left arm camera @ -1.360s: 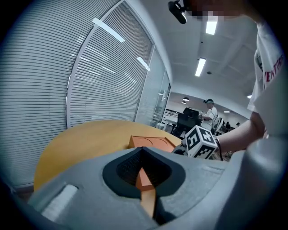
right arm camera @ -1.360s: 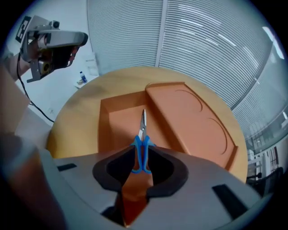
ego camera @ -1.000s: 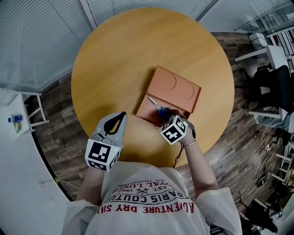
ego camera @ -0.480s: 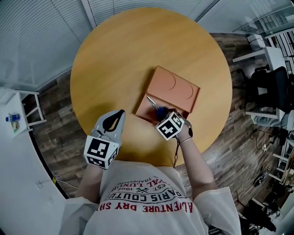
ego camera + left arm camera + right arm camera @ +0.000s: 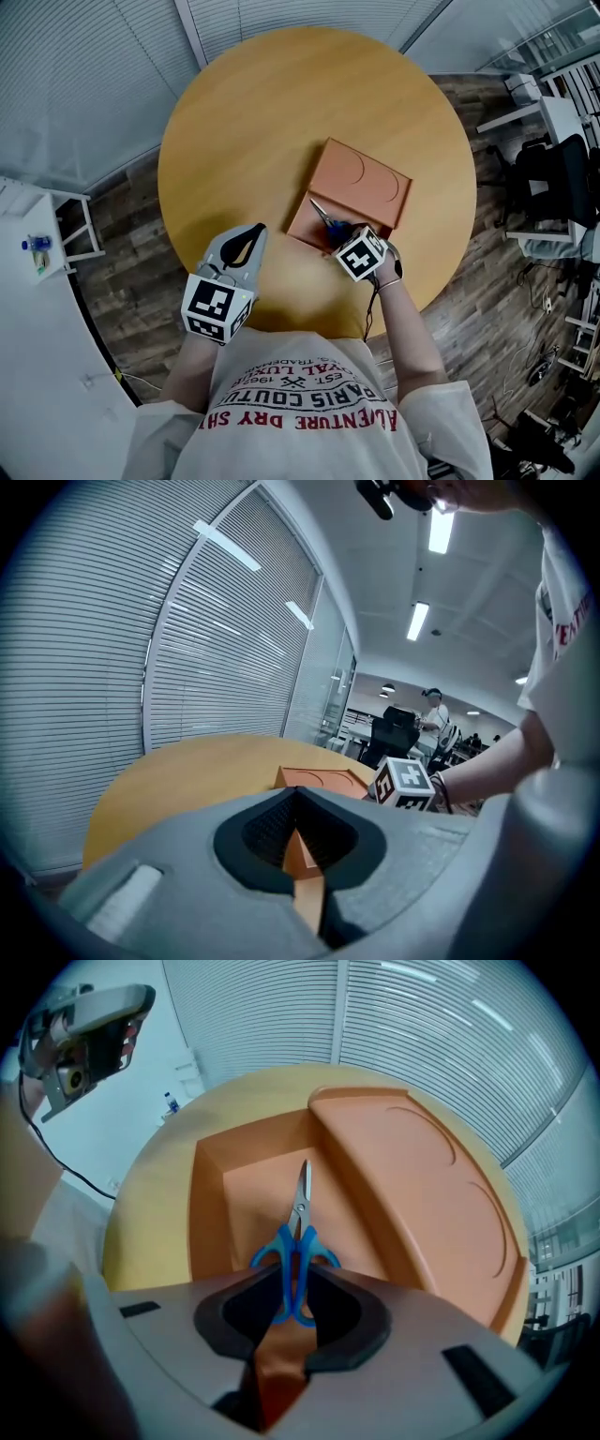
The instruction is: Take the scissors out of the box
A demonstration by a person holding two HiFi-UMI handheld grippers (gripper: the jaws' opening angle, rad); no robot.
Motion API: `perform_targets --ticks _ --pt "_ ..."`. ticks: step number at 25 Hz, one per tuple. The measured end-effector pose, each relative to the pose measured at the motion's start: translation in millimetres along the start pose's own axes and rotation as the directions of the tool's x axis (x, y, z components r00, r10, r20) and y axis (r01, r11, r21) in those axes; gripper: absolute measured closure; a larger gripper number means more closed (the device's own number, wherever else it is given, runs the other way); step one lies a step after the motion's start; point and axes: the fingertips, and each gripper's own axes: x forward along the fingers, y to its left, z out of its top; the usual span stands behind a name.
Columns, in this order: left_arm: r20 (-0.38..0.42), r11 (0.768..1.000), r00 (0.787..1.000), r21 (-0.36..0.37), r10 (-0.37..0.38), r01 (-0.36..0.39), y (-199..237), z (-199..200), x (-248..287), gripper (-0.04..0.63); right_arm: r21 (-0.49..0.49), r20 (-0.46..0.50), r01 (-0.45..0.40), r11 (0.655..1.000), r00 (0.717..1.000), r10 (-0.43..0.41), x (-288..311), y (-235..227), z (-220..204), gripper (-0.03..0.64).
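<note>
- Left tongs [image 5: 257, 229]: clenched, nothing in them, hovering over the near rim of the tabletop [image 5: 253, 122], apart from the box [image 5: 375, 183]. Nothing steadies the box. Risk: if the scissors drag on a wall during the lift, the box may slide or tip up with them.
- Left of the box: broad bare tabletop, the roomiest place to set the scissors down.
- Box left wall [image 5: 208, 1204] stands close beside the well. Risk: a sideways pull would knock the handles against it. Straight up looks like the clean way out.
- Scissors [image 5: 298, 1241]: lying flat in the open well, blades shut and pointing away, blue handles nearest the person.
- Right tongs [image 5: 292, 1277]: pointing steeply down into the well, jaws have just been closing with the handles between them. Not seen to pinch yet, so I read them as released.
- Risk: a hold on the handle end alone leaves the blades as a long lever. They may droop, swing or slip free.
- Raised cover [image 5: 412, 1176] at right sits higher than the well. Risk: the blade tip may snag under its lip.
- Box's near right corner lies close to the tabletop edge, so there is little margin for a shove that way.
</note>
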Motion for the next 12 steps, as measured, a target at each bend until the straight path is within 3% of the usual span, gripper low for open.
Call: perform_targets --ticks 12 --pt "0.029 0.999 1.0 0.039 -0.008 0.007 -16 10 -20 0.586 -0.024 0.109 0.055 0.998 0.993 -0.053 -53 26 5 0.528"
